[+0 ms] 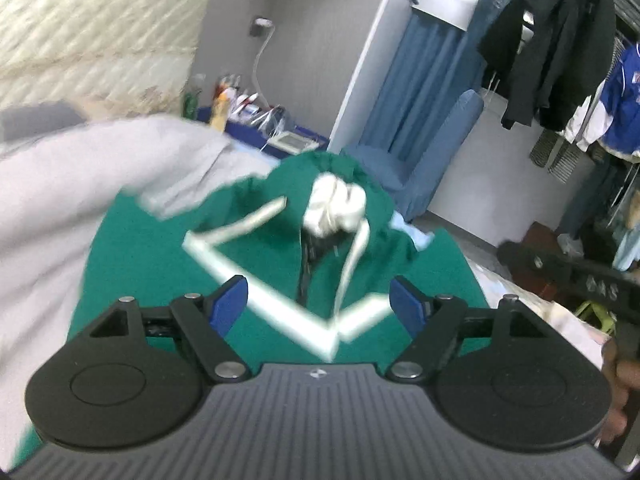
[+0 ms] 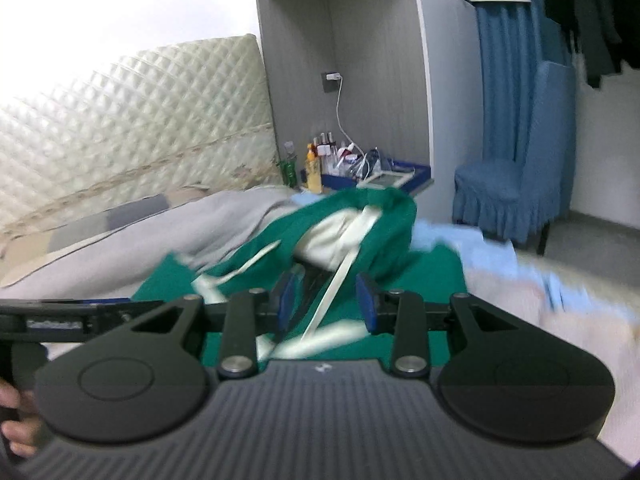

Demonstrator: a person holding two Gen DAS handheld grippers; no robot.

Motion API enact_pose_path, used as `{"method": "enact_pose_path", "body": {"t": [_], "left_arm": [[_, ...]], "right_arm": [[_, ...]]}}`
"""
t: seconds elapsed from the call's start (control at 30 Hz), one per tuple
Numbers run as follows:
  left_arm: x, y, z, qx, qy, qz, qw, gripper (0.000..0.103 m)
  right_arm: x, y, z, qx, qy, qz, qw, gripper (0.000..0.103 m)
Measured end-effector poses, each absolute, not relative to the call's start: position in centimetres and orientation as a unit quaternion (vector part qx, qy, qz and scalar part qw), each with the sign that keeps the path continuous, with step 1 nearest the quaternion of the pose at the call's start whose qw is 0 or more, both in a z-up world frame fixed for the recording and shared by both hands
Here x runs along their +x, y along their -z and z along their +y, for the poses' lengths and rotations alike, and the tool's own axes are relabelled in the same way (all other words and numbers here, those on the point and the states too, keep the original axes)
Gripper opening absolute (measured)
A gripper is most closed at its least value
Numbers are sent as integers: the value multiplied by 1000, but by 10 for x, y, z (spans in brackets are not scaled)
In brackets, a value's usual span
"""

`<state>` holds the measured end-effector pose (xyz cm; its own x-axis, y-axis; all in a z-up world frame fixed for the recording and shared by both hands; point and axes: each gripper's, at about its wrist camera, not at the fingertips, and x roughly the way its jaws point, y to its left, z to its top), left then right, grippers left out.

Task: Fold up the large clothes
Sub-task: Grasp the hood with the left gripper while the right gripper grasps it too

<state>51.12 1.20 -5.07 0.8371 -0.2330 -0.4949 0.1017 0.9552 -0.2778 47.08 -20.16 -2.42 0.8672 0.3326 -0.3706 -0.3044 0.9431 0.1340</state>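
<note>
Now both tongs, left (image 1: 318, 300) and right (image 2: 326, 300), stand released above the green jacket (image 1: 160, 264) (blurred); better grasp its far hood (image 1: 340, 176) edge evenly.

Bed (image 2: 520, 320): the supporting surface. Green hooded jacket (image 1: 152, 264) with white stripes lies spread at center. Grey blanket (image 1: 60, 208) lies at 9 o'clock of the jacket. Light blue cloth (image 2: 472, 248) lies at 2 o'clock.
</note>
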Motion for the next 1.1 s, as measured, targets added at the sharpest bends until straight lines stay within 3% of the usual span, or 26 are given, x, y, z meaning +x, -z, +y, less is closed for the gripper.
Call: {"method": "enact_pose_path", "body": {"t": [0.07, 0.13, 0.27, 0.5, 0.77, 0.83, 0.9, 0.93, 1.0, 1.1], "left_arm": [[561, 53, 9, -84, 94, 261, 957, 82], [616, 61, 11, -74, 106, 260, 957, 82], [720, 82, 18, -81, 111, 267, 954, 82], [864, 108, 34, -143, 127, 291, 937, 82], [919, 130, 11, -138, 138, 350, 916, 79], [921, 136, 4, -127, 147, 362, 912, 66], [926, 141, -4, -115, 145, 381, 906, 48], [927, 141, -7, -104, 141, 386, 906, 44], [929, 136, -11, -95, 132, 397, 903, 21], [927, 118, -7, -90, 124, 395, 906, 14]], "right_arm": [[527, 27, -203, 49, -161, 200, 965, 38], [578, 35, -204, 68, -154, 205, 964, 45], [675, 60, -207, 98, -130, 206, 965, 67], [783, 102, -208, 126, -98, 243, 957, 66], [829, 145, -233, 238, -66, 288, 925, 67], [832, 149, -237, 261, -78, 294, 916, 58], [834, 148, -238, 272, -92, 303, 909, 29], [833, 145, -236, 270, -96, 303, 909, 23], [829, 133, -230, 249, -94, 281, 922, 12], [829, 112, -223, 223, -110, 271, 930, 8]]}}
